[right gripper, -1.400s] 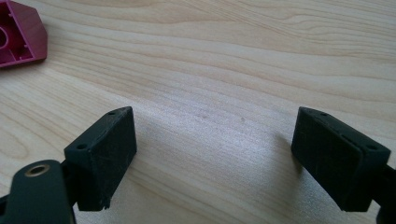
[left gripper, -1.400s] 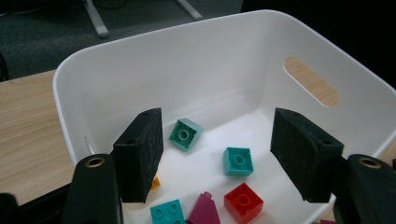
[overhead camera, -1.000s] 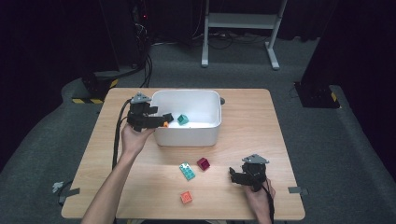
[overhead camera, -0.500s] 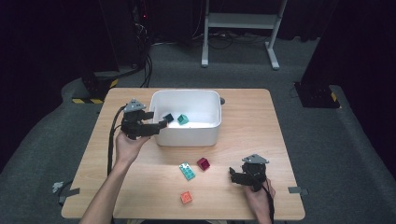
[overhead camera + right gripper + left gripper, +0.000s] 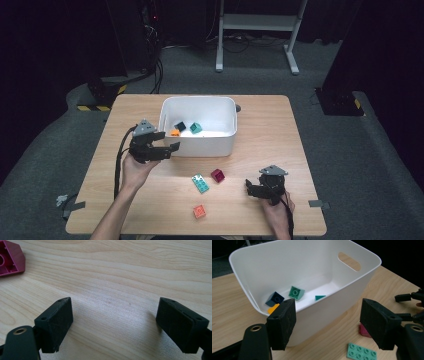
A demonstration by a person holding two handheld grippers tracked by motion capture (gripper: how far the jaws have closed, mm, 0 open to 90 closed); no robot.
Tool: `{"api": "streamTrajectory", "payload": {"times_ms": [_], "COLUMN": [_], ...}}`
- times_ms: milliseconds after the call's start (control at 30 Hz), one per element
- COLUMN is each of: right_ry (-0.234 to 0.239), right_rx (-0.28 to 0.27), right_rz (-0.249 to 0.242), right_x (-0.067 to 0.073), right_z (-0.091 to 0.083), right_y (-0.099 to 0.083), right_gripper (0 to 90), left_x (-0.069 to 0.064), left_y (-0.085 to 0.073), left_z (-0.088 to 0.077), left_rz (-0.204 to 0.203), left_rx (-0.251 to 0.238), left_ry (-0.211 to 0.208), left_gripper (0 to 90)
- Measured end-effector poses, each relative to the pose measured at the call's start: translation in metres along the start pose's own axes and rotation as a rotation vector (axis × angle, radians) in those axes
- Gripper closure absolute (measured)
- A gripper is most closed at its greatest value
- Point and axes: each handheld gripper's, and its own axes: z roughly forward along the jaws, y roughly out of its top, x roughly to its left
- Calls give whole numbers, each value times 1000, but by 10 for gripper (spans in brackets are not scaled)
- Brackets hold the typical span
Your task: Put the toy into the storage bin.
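A white bin (image 5: 206, 145) stands at the table's middle back, with an orange brick (image 5: 175, 133), a navy brick (image 5: 180, 125) and a teal brick (image 5: 196, 128) lying in it. My left gripper (image 5: 171, 150) hovers just outside the bin's near left corner. Its jaws have just been opening, and nothing is between them. In the left gripper view the bin's wall (image 5: 317, 312) lies beyond the open jaws (image 5: 327, 320), and the orange brick (image 5: 273, 308) rests inside by the navy brick (image 5: 276, 299). My right gripper (image 5: 251, 189) rests open low over bare wood (image 5: 113, 312).
On the table in front of the bin lie a teal flat plate (image 5: 201, 183), a magenta brick (image 5: 217, 175) and a second orange brick (image 5: 199, 211). The magenta brick (image 5: 10, 260) sits just ahead and left of the right jaws. Bare wood (image 5: 280, 130) stretches right of the bin.
The left gripper has drawn back from the bin's left rim toward the near side. The orange brick that was at its tips now lies in the bin. The right gripper has not moved.
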Motion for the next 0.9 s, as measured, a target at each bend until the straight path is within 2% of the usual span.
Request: {"api": "streamTrajectory", "payload": {"times_ms": [200,367,667,900], "right_ry": [0,0,0,0], "right_rx": [0,0,0,0], "right_rz": [0,0,0,1], "right_x": [0,0,0,0], "right_z": [0,0,0,0], "right_y": [0,0,0,0], "right_gripper": [137,137,137,137], "left_x": [-12,-22,-39,-60], "left_y": [-18,-36,-69,-90], "left_z": [3,5,1,8], "left_rz": [18,21,-13,9], "left_rx": [26,49,60,108], "left_ry": [-18,-48,-105,-140], "left_gripper": [286,277,266,262]}}
